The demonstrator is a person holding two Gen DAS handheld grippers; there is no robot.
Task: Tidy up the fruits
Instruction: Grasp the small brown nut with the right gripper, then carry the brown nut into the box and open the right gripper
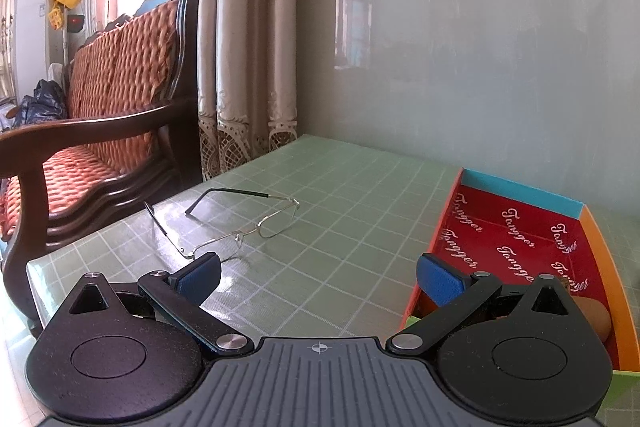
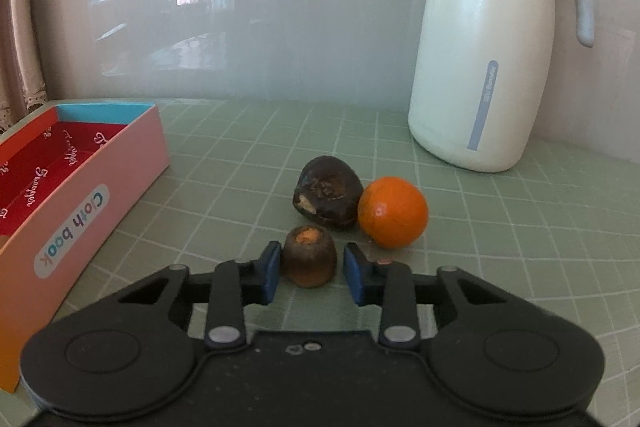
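In the right wrist view, my right gripper [image 2: 308,267] is shut on a small brown fruit [image 2: 307,259] with an orange-tinted top, which stands on the green grid table [image 2: 240,167]. Just beyond it lie a dark, wrinkled fruit [image 2: 326,197] and an orange [image 2: 393,211], touching each other. A pink "Cloth book" box [image 2: 100,187] with a red inside sits at the left. In the left wrist view, my left gripper [image 1: 318,277] hangs open and empty over the table. The same box [image 1: 512,227] lies to its right, with a brown fruit [image 1: 598,319] partly hidden behind the right finger.
A tall cream jug [image 2: 480,67] with a grey handle stands at the back right, against the wall. A pair of glasses [image 1: 279,223] lies on the table ahead of the left gripper. A wooden sofa [image 1: 120,87] with orange cushions stands past the table's left edge.
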